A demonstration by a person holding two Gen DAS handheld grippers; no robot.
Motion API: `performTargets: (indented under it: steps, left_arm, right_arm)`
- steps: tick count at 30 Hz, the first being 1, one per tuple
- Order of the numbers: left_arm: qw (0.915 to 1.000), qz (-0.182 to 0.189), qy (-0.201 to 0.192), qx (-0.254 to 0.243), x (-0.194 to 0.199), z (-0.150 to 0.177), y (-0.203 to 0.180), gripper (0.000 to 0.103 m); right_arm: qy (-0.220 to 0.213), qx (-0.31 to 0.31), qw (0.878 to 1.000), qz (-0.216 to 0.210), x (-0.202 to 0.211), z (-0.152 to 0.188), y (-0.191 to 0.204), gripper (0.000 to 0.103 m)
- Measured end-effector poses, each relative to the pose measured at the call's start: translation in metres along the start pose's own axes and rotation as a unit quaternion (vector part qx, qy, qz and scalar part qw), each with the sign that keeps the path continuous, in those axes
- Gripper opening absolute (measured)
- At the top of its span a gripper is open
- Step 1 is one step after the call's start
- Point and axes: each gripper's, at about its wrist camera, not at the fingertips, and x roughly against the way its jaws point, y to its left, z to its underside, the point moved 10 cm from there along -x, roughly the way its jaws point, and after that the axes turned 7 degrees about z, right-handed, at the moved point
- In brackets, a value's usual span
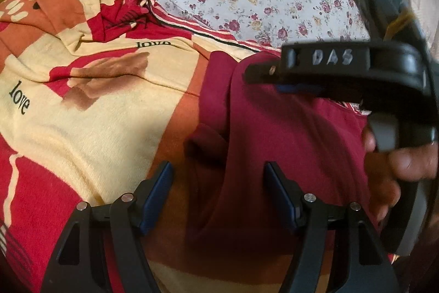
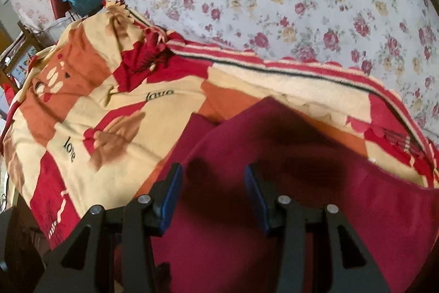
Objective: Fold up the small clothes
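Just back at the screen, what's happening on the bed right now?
A person is folding a dark maroon cloth garment on a red, cream and orange printed blanket laid over a floral bedsheet. Both grippers hover over the garment with jaws open, neither clamped on it: left gripper, right gripper. The garment lies partly folded.

A home bedroom: floral bedsheet (image 2: 301, 4) under a patterned blanket (image 2: 109, 114).

Right tool (image 1: 299, 78) crowds maroon garment (image 2: 274, 155); floral sheet (image 2: 274, 4) w/ open room.
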Motion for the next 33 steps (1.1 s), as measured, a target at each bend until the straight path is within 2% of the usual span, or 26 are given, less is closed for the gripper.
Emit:
performTargets:
  steps: [5, 8, 13, 25, 31, 33]
  left_arm:
    - [1.0000, 0.000, -0.002, 0.000, 0.000, 0.000, 0.000, 0.050]
    - [1.0000, 0.000, -0.002, 0.000, 0.001, 0.000, 0.000, 0.050]
    - [1.0000, 0.001, -0.001, 0.001, 0.001, 0.000, 0.000, 0.050]
    - [1.0000, -0.001, 0.001, 0.000, 0.002, 0.000, -0.001, 0.050]
    - [0.9998, 0.013, 0.002, 0.016, 0.017, 0.000, 0.010, 0.050]
    - [0.9995, 0.015, 0.001, 0.026, 0.019, -0.002, 0.014, 0.050]
  right_arm:
    - [0.024, -0.019, 1.000, -0.006, -0.023, 0.015, -0.001, 0.054]
    - [0.028, -0.029, 0.999, -0.010, -0.018, 0.013, -0.002, 0.055]
    - [0.032, -0.021, 0.999, -0.016, -0.011, 0.014, 0.002, 0.063]
    - [0.028, -0.017, 0.999, -0.027, 0.005, 0.019, 0.010, 0.066]
    - [0.035, -0.028, 0.999, -0.028, 0.006, 0.012, 0.007, 0.070]
    - [0.034, -0.025, 0.999, -0.026, 0.005, 0.006, 0.010, 0.075]
